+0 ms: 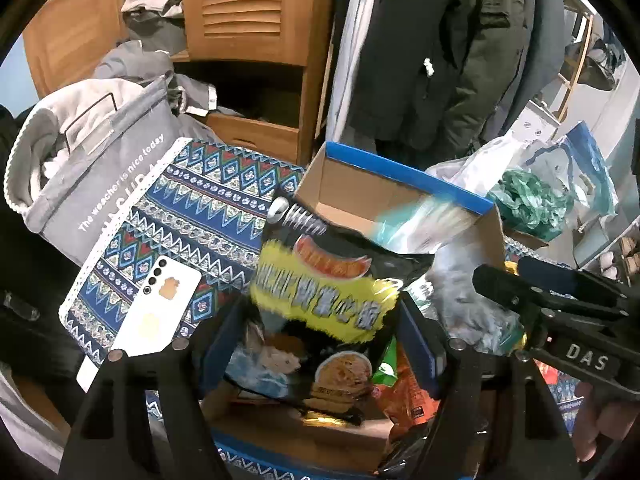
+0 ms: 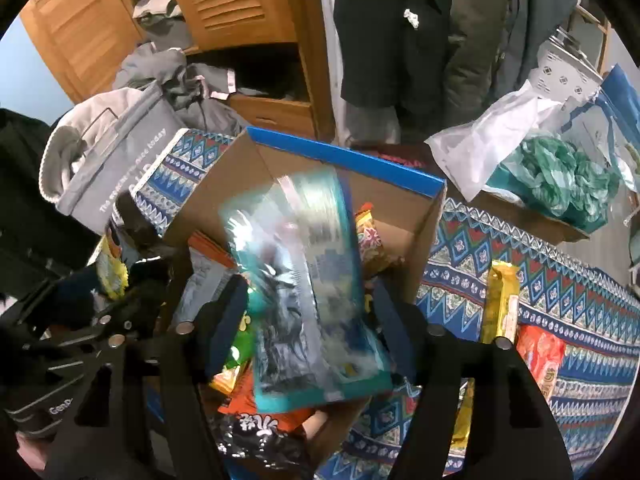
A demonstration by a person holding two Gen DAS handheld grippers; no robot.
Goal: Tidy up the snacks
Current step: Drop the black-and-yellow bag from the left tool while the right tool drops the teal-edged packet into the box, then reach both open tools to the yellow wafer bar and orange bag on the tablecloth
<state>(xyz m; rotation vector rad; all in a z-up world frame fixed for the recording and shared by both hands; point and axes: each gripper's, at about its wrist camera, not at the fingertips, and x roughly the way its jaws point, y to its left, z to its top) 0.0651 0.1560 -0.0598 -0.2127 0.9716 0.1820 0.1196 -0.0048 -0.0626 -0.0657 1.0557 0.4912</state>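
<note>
Patterned cloth (image 2: 520, 248) carries a box (image 2: 344, 158) w/ left claw (image 1: 320, 344) clamped on black-yellow bag (image 1: 320, 292), right claw (image 2: 308, 320) on teal pack (image 2: 308, 280).

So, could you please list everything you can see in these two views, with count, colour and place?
cardboard box: one, brown with blue rim, on the cloth, holding snack packets
black-and-yellow packet: one, between the left fingers, over the box
teal packet: one, blurred, between the right fingers, over the box
yellow packet: one, on the cloth right of the box
orange packet: one, beside the yellow one
patterned cloth: one, blue, red, white, under everything
phone: one, white, on the cloth, left
grey bag: one, left of the cloth
wooden wardrobe: one, behind
hanging coats: several, dark, behind
left gripper: black
right gripper: black
</note>
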